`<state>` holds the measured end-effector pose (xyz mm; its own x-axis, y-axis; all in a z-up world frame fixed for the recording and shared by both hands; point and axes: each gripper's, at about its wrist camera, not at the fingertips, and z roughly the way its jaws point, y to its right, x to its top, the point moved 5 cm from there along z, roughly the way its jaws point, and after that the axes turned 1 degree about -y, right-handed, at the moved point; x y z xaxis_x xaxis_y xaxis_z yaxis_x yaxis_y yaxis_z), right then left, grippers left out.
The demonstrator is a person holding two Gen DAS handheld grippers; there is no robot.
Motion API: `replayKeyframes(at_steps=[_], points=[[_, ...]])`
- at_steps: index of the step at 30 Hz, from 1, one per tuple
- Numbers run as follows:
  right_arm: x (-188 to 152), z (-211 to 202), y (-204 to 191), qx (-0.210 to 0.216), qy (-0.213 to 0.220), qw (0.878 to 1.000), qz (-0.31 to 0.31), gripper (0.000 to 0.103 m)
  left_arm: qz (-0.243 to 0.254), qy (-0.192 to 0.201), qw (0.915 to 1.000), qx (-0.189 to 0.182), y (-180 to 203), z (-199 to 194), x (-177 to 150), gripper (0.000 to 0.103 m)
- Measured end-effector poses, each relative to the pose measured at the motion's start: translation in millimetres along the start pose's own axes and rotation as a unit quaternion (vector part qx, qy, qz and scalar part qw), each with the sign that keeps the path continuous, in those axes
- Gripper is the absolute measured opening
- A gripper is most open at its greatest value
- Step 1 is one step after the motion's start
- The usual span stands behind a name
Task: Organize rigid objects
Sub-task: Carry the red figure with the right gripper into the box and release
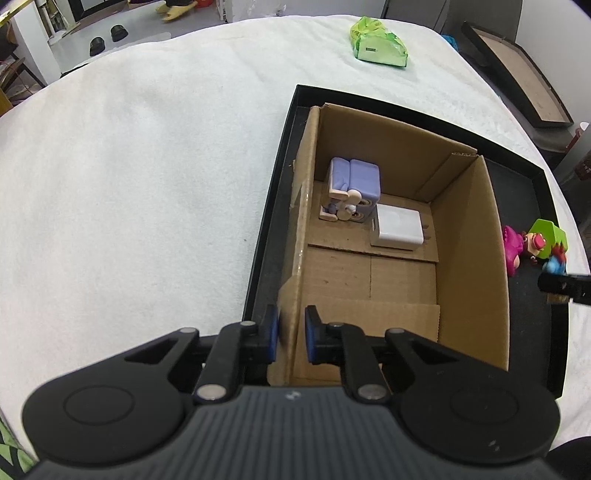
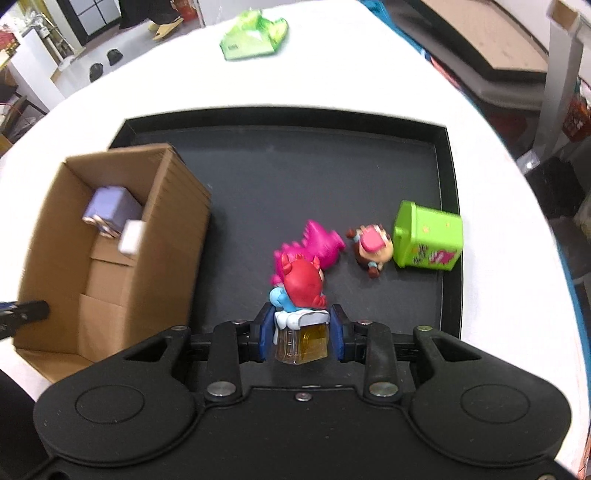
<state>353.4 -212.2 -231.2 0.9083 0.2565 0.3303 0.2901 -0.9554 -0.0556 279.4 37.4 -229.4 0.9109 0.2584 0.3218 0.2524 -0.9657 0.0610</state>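
Observation:
My left gripper [image 1: 291, 334] is shut on the near left wall of the open cardboard box [image 1: 469, 236], which stands in a black tray [image 1: 280, 155]. Inside the box lie a purple toy [image 1: 354, 184] and a white charger [image 1: 399, 225]. My right gripper [image 2: 302, 328] is shut on a red-haired figurine [image 2: 303, 284] with a blue body and a clear amber base, held above the tray [image 2: 295, 177]. On the tray floor lie a pink toy [image 2: 317, 243], a small brown doll [image 2: 371, 247] and a green toy bin [image 2: 428, 236] on its side. The box [image 2: 107, 258] stands at the left.
A green plastic packet [image 1: 378, 44] lies on the white tablecloth [image 1: 129, 166] beyond the tray; it also shows in the right wrist view [image 2: 255, 35]. A dark framed board [image 1: 517, 74] leans at the far right. Slippers lie on the floor beyond the table.

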Motion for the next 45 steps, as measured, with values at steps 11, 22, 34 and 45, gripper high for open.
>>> replayKeyframes(at_steps=[11, 22, 34, 45], points=[[20, -22, -37, 0.008, 0.025, 1.0, -0.015, 0.031, -0.001, 0.0, 0.9998, -0.019, -5, -2, -1, 0.014], [41, -38, -76, 0.03, 0.042, 0.998, -0.02, 0.031, -0.008, 0.0, 0.9988, -0.049, -9, -1, -1, 0.014], [51, -26, -111, 0.045, 0.032, 0.998, -0.025, 0.031, -0.011, 0.002, 0.9976, -0.069, -15, -2, -1, 0.014], [67, 4, -130, 0.035, 0.019, 0.999, -0.033, 0.031, -0.015, 0.002, 0.9966, -0.081, -21, 1, 1, 0.014]])
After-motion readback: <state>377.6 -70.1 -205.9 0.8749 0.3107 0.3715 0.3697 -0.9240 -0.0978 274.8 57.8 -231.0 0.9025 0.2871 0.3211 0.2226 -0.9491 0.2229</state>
